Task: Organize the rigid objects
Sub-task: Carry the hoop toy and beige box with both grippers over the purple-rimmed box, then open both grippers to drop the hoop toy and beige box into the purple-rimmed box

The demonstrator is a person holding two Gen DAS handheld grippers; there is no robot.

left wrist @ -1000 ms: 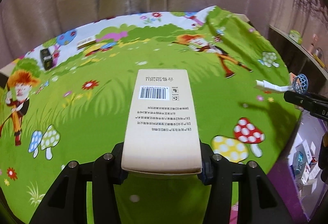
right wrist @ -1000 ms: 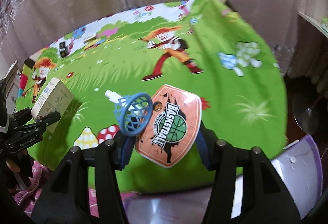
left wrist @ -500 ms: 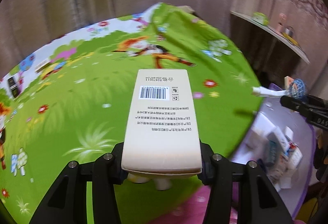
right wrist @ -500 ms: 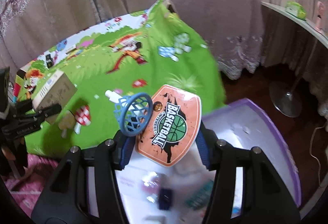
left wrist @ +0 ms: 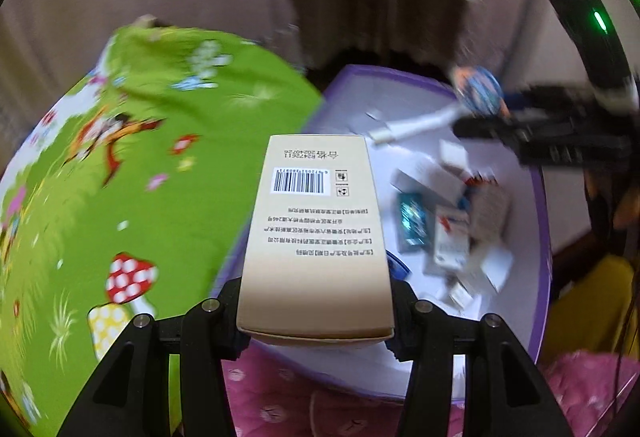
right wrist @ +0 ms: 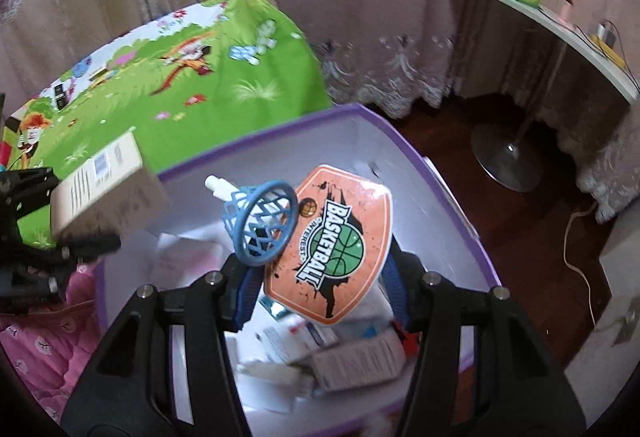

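Over purple bin, left fingers clasp beige carton, right fingers toy hoop.

Two grippers show, each with two black fingers. Between the left pair sits one beige carton; between the right pair sits one toy basketball hoop, made of one orange backboard and one blue net ring. Beyond the fingers of both stands one purple-rimmed bin. The small boxes and packets lying in it are too jumbled and blurred to count exactly; at least five show.
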